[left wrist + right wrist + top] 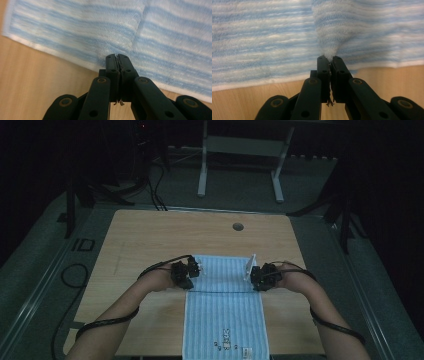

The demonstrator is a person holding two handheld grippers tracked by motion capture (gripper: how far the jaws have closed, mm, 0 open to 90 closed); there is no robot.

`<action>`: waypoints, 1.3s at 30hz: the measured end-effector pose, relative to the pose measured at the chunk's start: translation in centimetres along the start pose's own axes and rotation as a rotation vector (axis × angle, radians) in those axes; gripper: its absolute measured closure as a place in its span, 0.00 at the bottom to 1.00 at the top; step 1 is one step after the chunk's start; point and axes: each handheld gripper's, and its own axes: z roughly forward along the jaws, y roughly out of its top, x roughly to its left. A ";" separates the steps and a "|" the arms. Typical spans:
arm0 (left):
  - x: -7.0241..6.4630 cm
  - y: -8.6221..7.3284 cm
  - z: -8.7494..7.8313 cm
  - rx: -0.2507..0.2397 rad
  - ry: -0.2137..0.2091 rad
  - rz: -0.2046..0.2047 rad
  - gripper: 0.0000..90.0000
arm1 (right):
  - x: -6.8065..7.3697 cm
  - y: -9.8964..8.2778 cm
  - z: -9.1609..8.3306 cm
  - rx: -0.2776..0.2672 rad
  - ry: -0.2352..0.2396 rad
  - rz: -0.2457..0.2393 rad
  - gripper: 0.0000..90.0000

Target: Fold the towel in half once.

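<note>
A light blue striped towel (225, 320) lies lengthwise on the wooden table (150, 235), with a small printed figure near its front end and a crease across it between my hands. At the towel's left edge my left gripper (199, 267) is shut, its tips (117, 57) pinching the puckered cloth (162, 37). On the right edge my right gripper (251, 271) is shut on a lifted corner. In the right gripper view the fabric (332, 32) rises in a cone from between the closed tips (328, 58).
A round cable hole (238, 226) sits near the table's far edge. Bare wood lies on both sides of the towel and beyond it. Past the table stands a white desk frame (240, 150), and black cables (75, 275) run over the dark floor at the left.
</note>
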 end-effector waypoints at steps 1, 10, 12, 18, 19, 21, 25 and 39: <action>0.0 -0.1 0.2 0.008 -0.009 0.006 0.97 | 0.2 0.0 0.3 -0.002 0.010 0.003 0.95; -0.4 -0.4 1.7 0.017 -0.042 -0.006 0.97 | 0.7 -0.2 2.2 0.023 0.065 -0.001 0.91; -0.4 -0.4 1.7 0.019 -0.048 -0.007 0.97 | 0.6 -0.2 2.3 0.017 0.070 0.009 0.91; -0.5 -0.3 1.2 0.033 -0.085 0.000 0.91 | 0.9 -0.3 1.8 0.027 0.087 -0.007 0.84; -0.3 -0.3 0.9 0.025 -0.087 -0.007 0.90 | 0.8 -0.4 1.4 0.025 0.086 -0.003 0.83; 0.1 -0.3 -0.1 -0.015 -0.100 -0.031 0.86 | 0.4 -0.7 0.4 0.005 0.081 0.002 0.81; 1.1 -0.2 -2.0 -0.051 -0.061 -0.051 0.78 | -0.5 -1.4 -2.2 -0.078 0.081 0.027 0.78; 7.4 3.0 -1.6 -0.034 0.180 -0.141 0.60 | -8.2 0.1 -1.8 -0.056 -0.060 0.117 0.75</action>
